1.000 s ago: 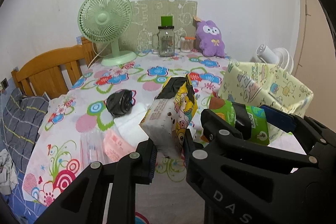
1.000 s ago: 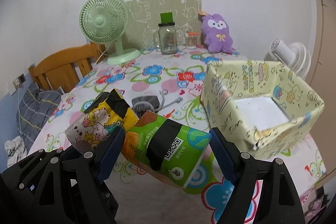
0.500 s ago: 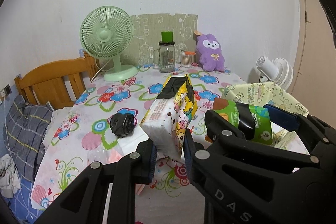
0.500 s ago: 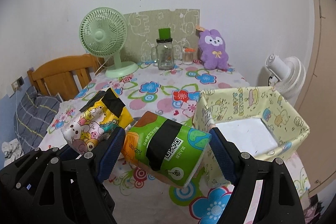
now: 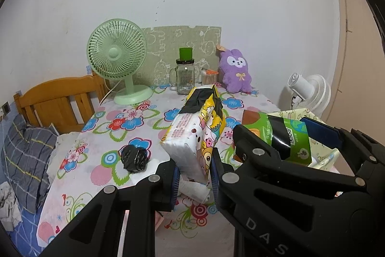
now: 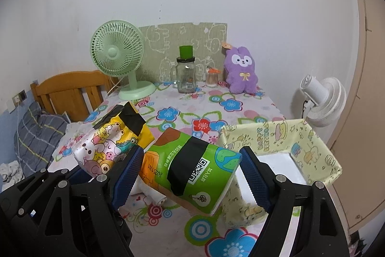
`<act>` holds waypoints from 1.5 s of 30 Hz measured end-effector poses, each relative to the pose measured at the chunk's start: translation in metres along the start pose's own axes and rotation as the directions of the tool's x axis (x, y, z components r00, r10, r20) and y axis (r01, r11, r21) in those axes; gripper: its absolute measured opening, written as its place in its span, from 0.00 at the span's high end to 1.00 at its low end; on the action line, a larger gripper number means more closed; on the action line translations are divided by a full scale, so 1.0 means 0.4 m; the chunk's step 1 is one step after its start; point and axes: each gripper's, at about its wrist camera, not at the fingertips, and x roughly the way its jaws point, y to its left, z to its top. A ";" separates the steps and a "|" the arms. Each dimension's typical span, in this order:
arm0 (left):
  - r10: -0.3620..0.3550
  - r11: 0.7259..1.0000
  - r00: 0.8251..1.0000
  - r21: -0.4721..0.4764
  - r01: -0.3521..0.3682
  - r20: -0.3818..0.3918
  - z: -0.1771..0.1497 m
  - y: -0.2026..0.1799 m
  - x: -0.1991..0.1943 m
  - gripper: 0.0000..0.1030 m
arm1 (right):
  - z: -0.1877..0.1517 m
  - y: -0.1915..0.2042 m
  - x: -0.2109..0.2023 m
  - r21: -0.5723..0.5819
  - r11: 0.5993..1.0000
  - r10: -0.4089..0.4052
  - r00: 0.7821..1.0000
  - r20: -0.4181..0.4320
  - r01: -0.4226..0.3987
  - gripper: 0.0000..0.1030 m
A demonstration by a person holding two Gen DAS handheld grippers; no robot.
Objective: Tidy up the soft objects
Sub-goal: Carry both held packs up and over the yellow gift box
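Left tool (image 5: pixel 193 171): jaws narrow, clamped on the low end of the cartoon-print tissue pack (image 5: pixel 196 134). Pack stands up out of the jaws, clear of the bench (image 5: pixel 134 119).

Right tool (image 6: pixel 190 169): jaws wide, both blue pads pressed on the green tissue pack (image 6: pixel 192 169), gripped across its width. It's tilted, far end higher, also off the bench. The two packs sit just beside each other; can't tell if they touch.

Yellow fabric bin (image 6: pixel 320 148) is just to the right of the green pack and below it, open top, white base visible, nothing inside that I can see.

On the bench under the tools: black crumpled bundle (image 5: pixel 133 158) resting on something white, plus a white folded piece, partly hidden. At the back: green fan (image 5: pixel 118 57), glass jar (image 5: pixel 185 76), purple plush (image 5: pixel 237 71).

Step, my read: both packs picked and in carry, drop-off into the bin not yet done.

Next: right tool goes over the bin opening first since it's closest, lowers, opens. Left tool needs to cross past the right one to reach the bin, so sequence them, don't go together. Bin walls look floppy, so come in from above, not across the rim. The black bundle and white pieces probably come after.
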 end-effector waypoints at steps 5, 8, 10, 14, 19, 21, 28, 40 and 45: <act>-0.023 1.000 1.000 0.003 0.023 0.007 0.013 -0.020 0.011 0.79 | 0.013 -0.019 0.000 -0.015 1.000 -0.014 1.000 0.011 0.014 0.19; -0.034 0.999 0.999 0.008 0.034 0.012 0.022 -0.034 0.017 0.79 | 0.020 -0.034 0.002 -0.012 1.000 -0.022 1.000 0.016 0.022 0.19; -0.042 0.999 0.999 0.012 0.042 0.015 0.027 -0.043 0.022 0.79 | 0.022 -0.046 0.000 -0.009 1.000 -0.025 1.000 0.019 0.025 0.19; -0.061 0.998 0.998 0.021 0.061 0.014 0.035 -0.064 0.031 0.79 | 0.028 -0.067 0.003 -0.002 1.000 -0.030 0.999 0.021 0.030 0.19; -0.094 0.995 0.995 0.032 0.093 0.016 0.043 -0.093 0.043 0.79 | 0.031 -0.099 0.005 0.006 0.999 -0.051 0.998 0.022 0.050 0.19; -0.104 0.994 0.995 0.038 0.103 0.015 0.046 -0.105 0.049 0.79 | 0.034 -0.110 0.006 0.010 0.998 -0.062 0.998 0.024 0.062 0.19; -0.132 0.990 0.991 0.060 0.130 0.017 0.056 -0.149 0.061 0.79 | 0.038 -0.155 0.011 0.025 0.996 -0.091 0.996 0.025 0.090 0.19; -0.180 0.978 0.984 0.104 0.179 -0.006 0.072 -0.229 0.099 0.79 | 0.039 -0.240 0.024 0.056 0.991 -0.124 0.992 0.018 0.122 0.19; -0.198 0.973 0.980 0.120 0.198 -0.012 0.077 -0.267 0.116 0.79 | 0.035 -0.281 0.031 0.074 0.989 -0.133 0.991 0.015 0.131 0.19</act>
